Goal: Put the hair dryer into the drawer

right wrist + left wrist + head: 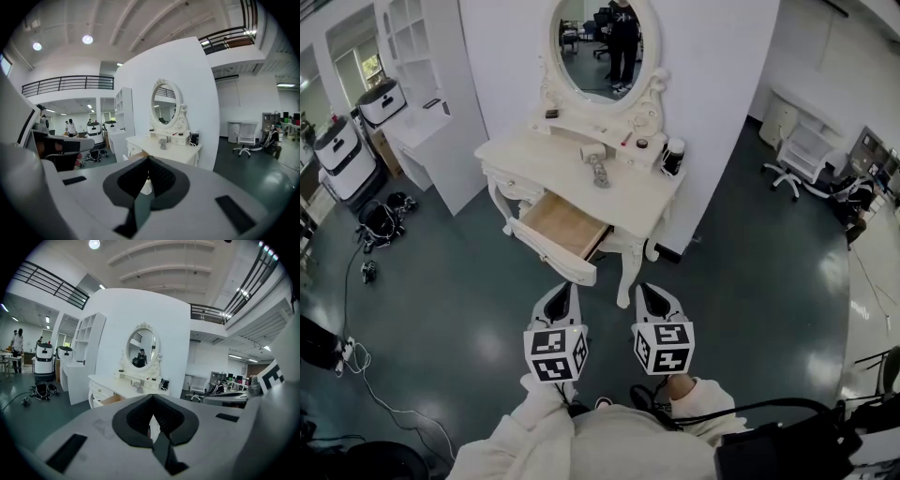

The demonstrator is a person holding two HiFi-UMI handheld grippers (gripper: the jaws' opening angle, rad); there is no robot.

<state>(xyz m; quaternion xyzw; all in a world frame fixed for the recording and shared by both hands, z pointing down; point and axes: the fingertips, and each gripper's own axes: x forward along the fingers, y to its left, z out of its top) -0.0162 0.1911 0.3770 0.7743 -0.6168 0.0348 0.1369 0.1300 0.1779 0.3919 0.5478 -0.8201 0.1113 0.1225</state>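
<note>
The carved, cream-white dressing table stands at 12 o'clock from both grippers, its tabletop (534, 159) under an oval mirror (602, 42). Its drawer (565, 225) is pulled open and shows bare wood inside. The hair dryer (596, 161) lies on the tabletop at 1 o'clock from the drawer, small and hard to make out. The left gripper (566, 292) and right gripper (645, 292) each press their ribbed dark pads together on nothing, well apart from the table. The floor (741, 281) is dark and glossy.
</note>
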